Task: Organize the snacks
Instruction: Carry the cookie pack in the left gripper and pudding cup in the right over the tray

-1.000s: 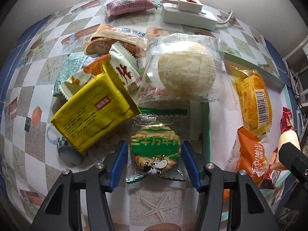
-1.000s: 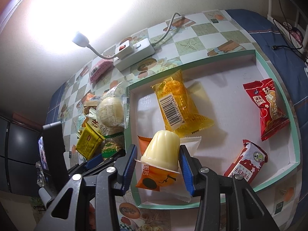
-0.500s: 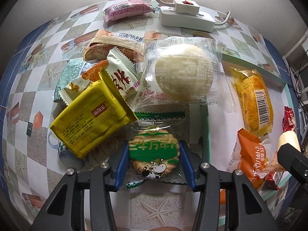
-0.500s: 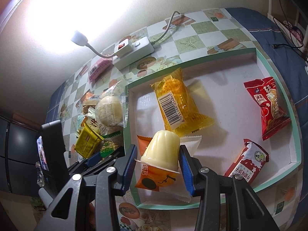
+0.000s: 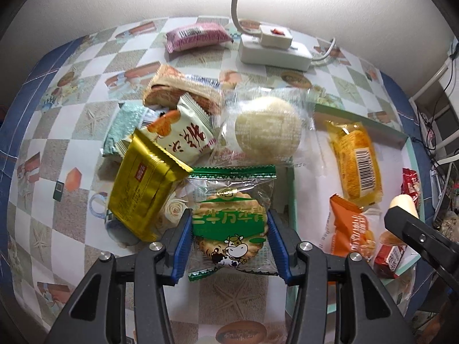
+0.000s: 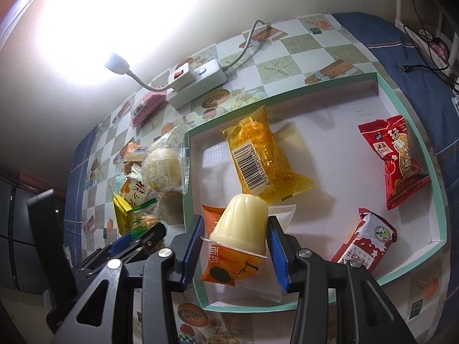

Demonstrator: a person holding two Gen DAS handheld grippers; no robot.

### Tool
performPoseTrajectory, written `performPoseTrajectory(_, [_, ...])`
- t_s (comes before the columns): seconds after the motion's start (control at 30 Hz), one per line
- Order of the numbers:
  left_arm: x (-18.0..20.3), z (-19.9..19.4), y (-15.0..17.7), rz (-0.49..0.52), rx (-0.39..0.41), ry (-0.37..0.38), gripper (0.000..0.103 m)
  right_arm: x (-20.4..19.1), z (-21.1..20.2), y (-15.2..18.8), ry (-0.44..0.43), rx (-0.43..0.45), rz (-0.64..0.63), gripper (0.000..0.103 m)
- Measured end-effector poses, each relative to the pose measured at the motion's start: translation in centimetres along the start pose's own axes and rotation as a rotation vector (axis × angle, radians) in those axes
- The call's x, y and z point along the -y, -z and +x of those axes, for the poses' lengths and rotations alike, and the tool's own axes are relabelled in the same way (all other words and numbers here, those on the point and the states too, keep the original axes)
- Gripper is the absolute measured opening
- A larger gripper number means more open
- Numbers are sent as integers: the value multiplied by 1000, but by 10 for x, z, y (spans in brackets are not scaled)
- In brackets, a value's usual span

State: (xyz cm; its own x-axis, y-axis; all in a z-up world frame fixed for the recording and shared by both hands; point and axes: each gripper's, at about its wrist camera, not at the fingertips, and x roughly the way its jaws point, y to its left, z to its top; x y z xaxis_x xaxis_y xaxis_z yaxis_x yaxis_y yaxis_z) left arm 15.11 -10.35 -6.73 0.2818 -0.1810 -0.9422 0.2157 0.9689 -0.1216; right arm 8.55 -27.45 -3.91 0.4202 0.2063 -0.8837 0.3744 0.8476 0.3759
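Note:
My left gripper (image 5: 229, 246) is shut on a green biscuit packet (image 5: 231, 223) with a cow on it, lifted off the table just left of the tray's rim. My right gripper (image 6: 236, 246) is shut on a pale yellow jelly cup (image 6: 239, 225), held above an orange packet (image 6: 229, 263) inside the green-edged white tray (image 6: 413, 149). A heap of snacks lies left of the tray: a gold packet (image 5: 143, 189), a white and orange packet (image 5: 183, 134), a round cake in clear wrap (image 5: 268, 132), a brown packet (image 5: 183, 91). The left gripper (image 6: 137, 238) shows at the right wrist view's lower left.
The tray also holds an orange barcode packet (image 6: 258, 157), a red packet (image 6: 401, 160) and a red and white packet (image 6: 364, 243). A white power strip (image 5: 275, 51) with a lit gooseneck lamp and a pink packet (image 5: 198, 37) sit near the wall.
My left gripper closed on the green biscuit packet and rose with it off the table. The right gripper and its jelly cup stayed where they were.

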Motion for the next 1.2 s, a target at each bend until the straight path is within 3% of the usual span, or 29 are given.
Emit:
performPoseTrajectory(0.57, [5, -61, -8, 16, 153, 11, 51, -5, -28, -5, -31, 75, -10, 47])
performPoseTrajectory(0.73, [12, -74, -15, 21, 184, 33, 51, 4, -49, -11, 23, 146, 5, 47])
performPoseTrajectory(0.93, [42, -84, -28, 74, 221, 73, 51, 28, -72, -20, 45, 236, 56, 47])
performPoseTrajectory(1.2, [112, -68, -34, 203, 207, 136, 51, 75, -69, -27, 137, 242, 162, 47])
